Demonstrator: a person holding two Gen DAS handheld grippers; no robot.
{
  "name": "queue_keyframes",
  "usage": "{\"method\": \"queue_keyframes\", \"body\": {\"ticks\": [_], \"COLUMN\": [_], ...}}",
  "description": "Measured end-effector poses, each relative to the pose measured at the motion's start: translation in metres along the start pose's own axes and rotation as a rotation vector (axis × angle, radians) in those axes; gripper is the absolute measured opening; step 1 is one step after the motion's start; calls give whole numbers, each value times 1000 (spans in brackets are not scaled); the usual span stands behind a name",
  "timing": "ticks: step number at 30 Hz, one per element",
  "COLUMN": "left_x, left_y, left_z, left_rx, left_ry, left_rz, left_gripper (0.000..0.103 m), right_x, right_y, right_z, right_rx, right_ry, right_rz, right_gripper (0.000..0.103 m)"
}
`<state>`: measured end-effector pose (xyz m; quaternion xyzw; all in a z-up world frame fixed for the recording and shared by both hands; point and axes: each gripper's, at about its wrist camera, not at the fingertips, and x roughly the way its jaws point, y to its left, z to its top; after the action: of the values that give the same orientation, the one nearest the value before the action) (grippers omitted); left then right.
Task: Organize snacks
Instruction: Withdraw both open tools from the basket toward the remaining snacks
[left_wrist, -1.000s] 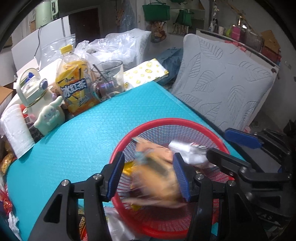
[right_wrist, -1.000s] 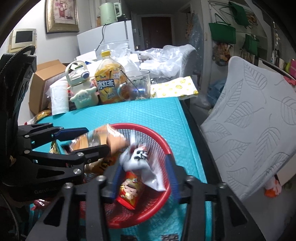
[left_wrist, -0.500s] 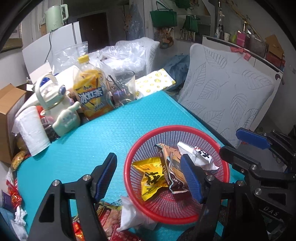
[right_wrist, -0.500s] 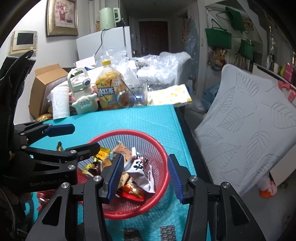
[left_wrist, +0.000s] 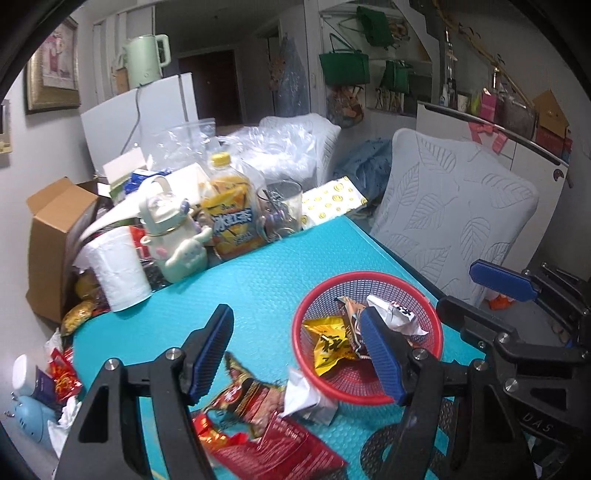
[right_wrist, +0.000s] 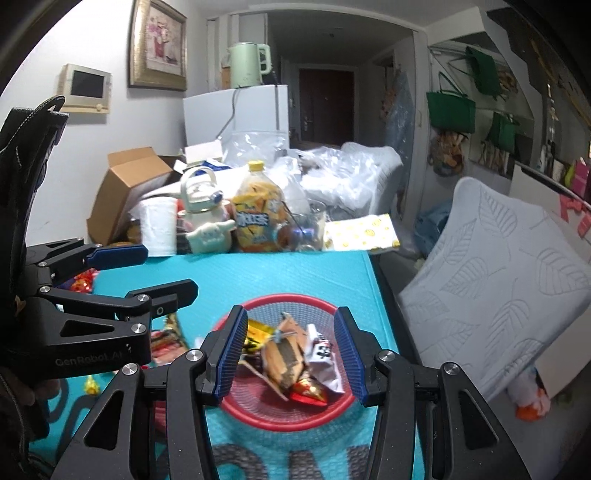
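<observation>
Snacks: loose red packets (left_wrist: 266, 417) are lying on the teal desk (left_wrist: 229, 280) at near left; the left tool (left_wrist: 295, 354), jaws having just been opening, is hanging parted and empty above them. Red basket (left_wrist: 436, 325) at right is holding yellow packet (left_wrist: 328, 343) and others. Right tool (right_wrist: 291, 354) is hovering part-open, gripping nothing.

Turquoise table (left_wrist: 266, 266) carries red basket (left_wrist: 436, 325), loose snack packets (left_wrist: 258, 398), bottle (left_wrist: 231, 214).
</observation>
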<state>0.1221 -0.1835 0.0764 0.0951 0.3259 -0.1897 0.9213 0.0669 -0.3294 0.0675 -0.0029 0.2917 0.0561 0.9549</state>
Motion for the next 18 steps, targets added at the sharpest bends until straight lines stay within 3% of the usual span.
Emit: {"method": "queue_keyframes", "body": {"ticks": [18], "left_x": [-84], "left_y": [36], "left_z": [-52], "left_rx": [-46], "left_ry": [-50], "left_rz": [41], "left_gripper": [70], "right_x": [-51], "right_y": [74], "right_z": [-15], "right_rx": [-57], "right_ry": [-37], "right_rz": [88], "right_gripper": [48]}}
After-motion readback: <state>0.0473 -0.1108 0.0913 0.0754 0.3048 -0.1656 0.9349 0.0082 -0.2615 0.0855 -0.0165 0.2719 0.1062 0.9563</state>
